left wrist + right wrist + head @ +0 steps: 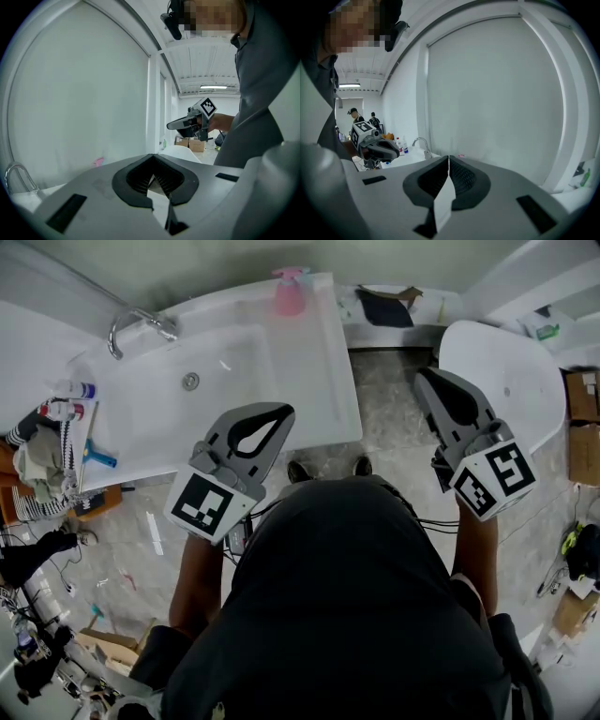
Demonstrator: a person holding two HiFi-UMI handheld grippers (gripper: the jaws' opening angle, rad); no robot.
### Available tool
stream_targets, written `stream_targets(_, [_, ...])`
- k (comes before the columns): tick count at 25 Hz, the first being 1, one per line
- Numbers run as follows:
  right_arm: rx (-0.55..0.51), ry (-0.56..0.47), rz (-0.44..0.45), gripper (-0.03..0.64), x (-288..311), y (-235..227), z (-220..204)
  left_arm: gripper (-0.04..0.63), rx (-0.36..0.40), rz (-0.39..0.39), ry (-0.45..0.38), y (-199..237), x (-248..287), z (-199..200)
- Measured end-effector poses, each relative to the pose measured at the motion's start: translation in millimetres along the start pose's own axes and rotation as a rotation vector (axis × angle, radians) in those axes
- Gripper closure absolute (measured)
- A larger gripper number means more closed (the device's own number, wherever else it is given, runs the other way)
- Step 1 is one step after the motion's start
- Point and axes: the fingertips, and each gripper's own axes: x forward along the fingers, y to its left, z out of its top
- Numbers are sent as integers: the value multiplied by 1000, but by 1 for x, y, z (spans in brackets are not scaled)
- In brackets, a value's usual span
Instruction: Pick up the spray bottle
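Far left, just beside the sink: a striped cloth, a blue-handled tool and 2 small bottles lying on their sides. Next along, a chrome faucet arching over the far left corner of the white sink.

At the sink's near edge, the left gripper, pointing toward the far side and a little right. Jaws pressed together at the tips, with nothing between them.

Well apart from it, on the sink's far rim toward the right corner, the pink spray bottle. Stands upright, touched by neither gripper. Shows only as a small pink spot low against the wall in both gripper views.

Nearer, on the marbled floor, 2 dark shoe tips just past the person's dark shirt.

Farther right, the right gripper, held above the floor between the sink and a white rounded fixture. Jaws likewise closed tight and empty.

Far right, past the fixture, cardboard boxes on the floor.
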Motion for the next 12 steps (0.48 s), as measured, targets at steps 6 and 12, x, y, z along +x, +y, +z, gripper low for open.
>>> stream_targets(6, [-12,24,16,606,9,8,-2,591,1,-7,-21,5,0,-1])
stream_targets(12, [-25,37,4,606,18,7,2,591,-6,-21,-21,14,2,-3])
